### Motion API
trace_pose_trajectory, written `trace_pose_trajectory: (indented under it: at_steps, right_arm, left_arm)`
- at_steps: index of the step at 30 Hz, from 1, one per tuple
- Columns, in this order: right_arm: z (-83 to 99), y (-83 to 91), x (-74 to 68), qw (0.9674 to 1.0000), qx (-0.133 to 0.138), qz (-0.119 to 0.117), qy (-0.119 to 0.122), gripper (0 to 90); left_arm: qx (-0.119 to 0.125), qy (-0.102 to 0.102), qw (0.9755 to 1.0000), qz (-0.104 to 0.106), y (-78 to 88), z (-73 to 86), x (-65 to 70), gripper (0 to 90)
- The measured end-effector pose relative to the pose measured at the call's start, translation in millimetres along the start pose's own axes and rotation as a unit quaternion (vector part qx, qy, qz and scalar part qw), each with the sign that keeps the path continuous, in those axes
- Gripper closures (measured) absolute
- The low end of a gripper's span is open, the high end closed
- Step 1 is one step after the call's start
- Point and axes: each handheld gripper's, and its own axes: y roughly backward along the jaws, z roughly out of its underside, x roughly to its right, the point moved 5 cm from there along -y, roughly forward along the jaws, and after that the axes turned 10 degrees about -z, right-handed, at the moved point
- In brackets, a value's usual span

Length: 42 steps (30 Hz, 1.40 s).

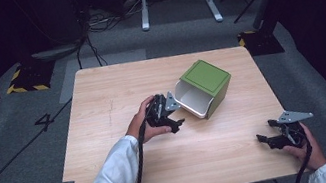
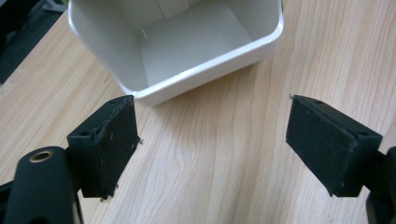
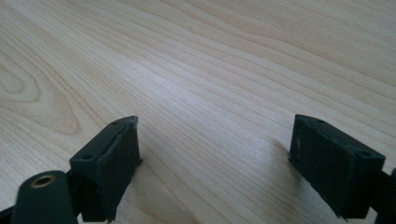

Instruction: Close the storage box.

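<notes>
A light wooden desk with rounded corners stands on grey carpet. Directly on it, right of the middle toward the far edge, a green box lies tipped on its side, its white open inside facing the near left; the gripper views show pale wood grain.

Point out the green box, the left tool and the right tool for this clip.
green box (image 1: 205, 77): high view, on its green upward-facing side.
left tool (image 1: 174, 121): high view, midway between its open tips, beside the box's white opening.
right tool (image 1: 264, 132): high view, midway between its open tips.
</notes>
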Motion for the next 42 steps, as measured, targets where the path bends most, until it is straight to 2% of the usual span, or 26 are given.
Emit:
trace_pose_trajectory:
  at_steps: [1,2,9,11,12,20,23,29,30,34,37,40,42]
  right_arm:
    - [0.1,0.0,0.0,1.0,0.0,0.0,0.0,16.1]
    - [0.1,0.1,-0.1,1.0,0.0,0.0,0.0,16.1]
    - [0.1,0.1,0.0,1.0,0.0,0.0,0.0,16.1]
    - [0.1,0.1,-0.1,1.0,0.0,0.0,0.0,16.1]
    - [0.1,0.1,-0.1,1.0,0.0,0.0,0.0,16.1]
    - [0.2,0.1,-0.1,1.0,0.0,0.0,-0.001,16.1]
    - [0.1,0.1,-0.1,1.0,0.0,0.0,-0.001,16.1]
    - [0.2,0.1,-0.2,1.0,0.0,0.0,-0.001,16.1]
    - [0.1,0.1,-0.1,1.0,0.0,0.0,-0.001,16.1]
    - [0.2,0.2,-0.2,1.0,0.0,0.0,-0.001,16.1]
    - [0.2,0.2,-0.2,1.0,0.0,0.0,-0.001,16.1]
    - [0.2,0.2,-0.2,1.0,0.0,0.001,-0.001,16.1]
    - [0.3,0.2,-0.2,1.0,0.0,0.001,-0.002,16.1]
  left_arm:
    - [-0.001,-0.004,1.0,-0.006,1.3,2.1,-0.2,17.1]
    - [-0.012,-0.01,0.9997,-0.018,3.8,6.2,-0.6,17.1]
    - [-0.022,-0.008,0.9991,-0.034,12.3,20.0,-2.4,17.1]
    - [-0.025,-0.008,0.9988,-0.04,15.8,25.4,-3.0,17.2]
    - [-0.03,-0.013,0.9982,-0.05,19.7,31.1,-4.1,17.6]
    - [-0.045,-0.004,0.9972,-0.059,31.5,52.8,-4.1,17.5]
    - [-0.051,-0.007,0.9969,-0.06,36.5,60.0,-4.3,17.5]
    - [-0.06,0.007,0.996,-0.067,46.3,78.0,-4.8,17.4]
    - [-0.065,0.011,0.9953,-0.071,48.8,86.3,-5.3,17.4]
    - [-0.075,0.016,0.9943,-0.074,51.9,98.2,-6.1,17.3]
    - [-0.079,0.027,0.9934,-0.079,56.0,109.3,-7.6,17.3]
    - [-0.085,0.029,0.9921,-0.087,61.2,119.8,-9.4,17.3]
    - [-0.087,0.037,0.9919,-0.085,64.4,126.7,-10.0,17.4]
